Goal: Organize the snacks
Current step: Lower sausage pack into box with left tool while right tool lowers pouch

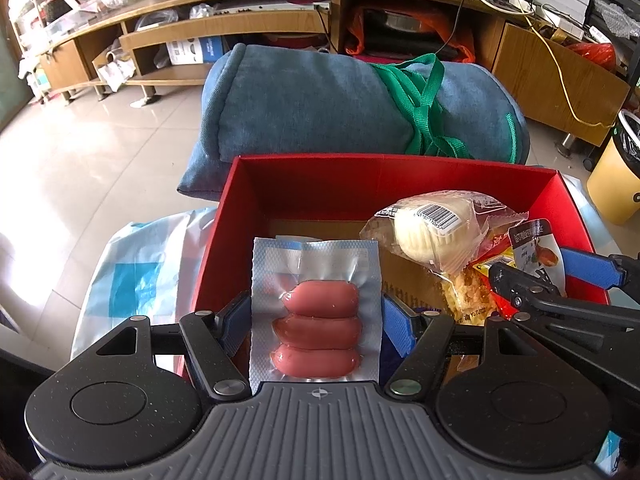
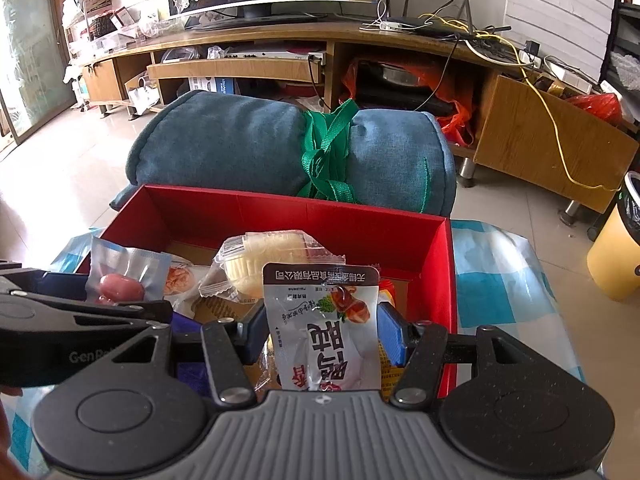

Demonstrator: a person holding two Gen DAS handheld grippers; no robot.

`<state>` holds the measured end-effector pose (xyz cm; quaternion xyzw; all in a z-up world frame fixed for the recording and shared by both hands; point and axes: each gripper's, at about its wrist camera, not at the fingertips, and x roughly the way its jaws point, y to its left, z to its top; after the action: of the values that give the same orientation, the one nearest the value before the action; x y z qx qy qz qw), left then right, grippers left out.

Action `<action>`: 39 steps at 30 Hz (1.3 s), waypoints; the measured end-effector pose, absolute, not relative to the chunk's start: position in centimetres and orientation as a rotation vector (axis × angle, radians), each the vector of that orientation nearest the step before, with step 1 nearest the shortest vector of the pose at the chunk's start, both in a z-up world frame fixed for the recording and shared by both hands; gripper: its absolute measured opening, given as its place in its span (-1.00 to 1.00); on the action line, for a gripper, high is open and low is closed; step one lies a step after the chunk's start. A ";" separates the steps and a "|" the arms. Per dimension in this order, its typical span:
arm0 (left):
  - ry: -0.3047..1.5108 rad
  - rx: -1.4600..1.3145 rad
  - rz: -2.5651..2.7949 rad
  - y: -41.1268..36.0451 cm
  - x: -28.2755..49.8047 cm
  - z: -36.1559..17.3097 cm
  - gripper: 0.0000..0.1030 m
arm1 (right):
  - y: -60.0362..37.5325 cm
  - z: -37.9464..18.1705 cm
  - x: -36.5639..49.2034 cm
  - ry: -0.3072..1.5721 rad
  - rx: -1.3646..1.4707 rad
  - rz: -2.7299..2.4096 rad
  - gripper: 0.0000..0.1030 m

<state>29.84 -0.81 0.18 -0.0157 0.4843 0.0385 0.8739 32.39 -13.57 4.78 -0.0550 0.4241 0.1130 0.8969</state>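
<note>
Left wrist view shows the big red box [image 1: 400,168] first. It sits on a blue and white checked sheet, and a rolled blue cushion [image 1: 320,96] lies just past its far wall. Both grippers hang over the near edge of the box and tip down into it.

The left gripper [image 1: 316,320] is over the near left corner. Its blue pads press on the two side edges of the sausage pack [image 1: 316,320], so it is pinching the pack. The pack's long side runs straight out from the jaws toward the far wall, and its free end sticks out past the pads.

The right gripper [image 2: 320,336] is over the near right side. Its jaws are closer together and pinch a grey meat snack pouch [image 2: 324,320], which also points away toward the far wall.

Between the two packs, a wrapped white cake [image 1: 432,224] rests in the middle of the box on other small packets.

I think both packs are ready to be let go into the box. The left one is nearer the bare cardboard floor by the left wall.
</note>
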 end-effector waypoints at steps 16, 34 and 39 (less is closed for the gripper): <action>1.018 -0.033 0.085 -0.8 29.8 0.1 0.45 | -13.4 4.7 32.2 0.872 -0.131 0.225 0.03; 0.981 -0.031 0.090 -0.5 29.4 1.1 0.58 | -13.5 5.8 31.7 0.839 -0.122 0.213 0.04; 0.971 -0.042 0.090 -0.1 29.3 1.5 0.59 | -13.6 6.3 31.6 0.833 -0.099 0.225 0.04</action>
<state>29.27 -0.14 1.50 -0.0200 0.4664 0.0431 0.8833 31.64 -13.62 6.29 -0.0482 0.4037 0.1091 0.9071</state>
